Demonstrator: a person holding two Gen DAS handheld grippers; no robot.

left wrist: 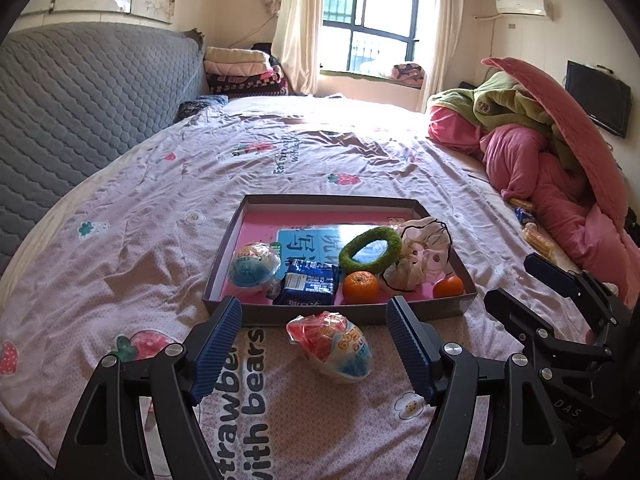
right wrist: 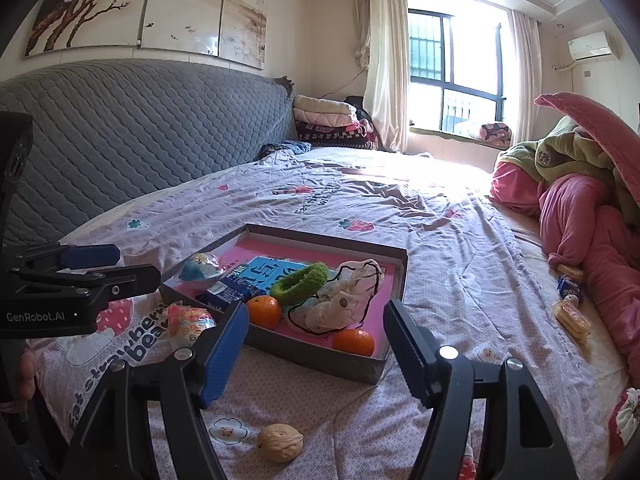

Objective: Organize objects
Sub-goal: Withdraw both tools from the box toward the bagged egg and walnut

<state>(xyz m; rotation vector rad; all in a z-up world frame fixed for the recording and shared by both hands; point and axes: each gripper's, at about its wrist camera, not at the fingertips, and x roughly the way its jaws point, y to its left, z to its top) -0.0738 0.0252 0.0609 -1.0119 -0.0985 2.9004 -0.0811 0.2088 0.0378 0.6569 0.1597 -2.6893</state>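
A shallow grey box with a pink floor (left wrist: 256, 314) (right wrist: 304, 350) lies on the bed. It holds a blue-white wrapped snack (left wrist: 253, 265), a dark blue packet (left wrist: 307, 283), two oranges (left wrist: 360, 287) (left wrist: 449, 286), a green ring (left wrist: 370, 249) and a white cloth pouch (left wrist: 422, 258). A red-white wrapped snack (left wrist: 332, 345) (right wrist: 188, 326) lies on the sheet just before the box, between the fingers of my open, empty left gripper (left wrist: 314, 344). My right gripper (right wrist: 316, 356) is open and empty over the box's near edge. A walnut (right wrist: 279, 442) lies below it.
A pile of pink and green bedding (left wrist: 560, 152) fills the right side, with several small snack packets (right wrist: 570, 304) beside it. A grey quilted headboard (left wrist: 80, 112) stands left. The right gripper shows in the left wrist view (left wrist: 560, 300), and the left gripper in the right wrist view (right wrist: 80, 276).
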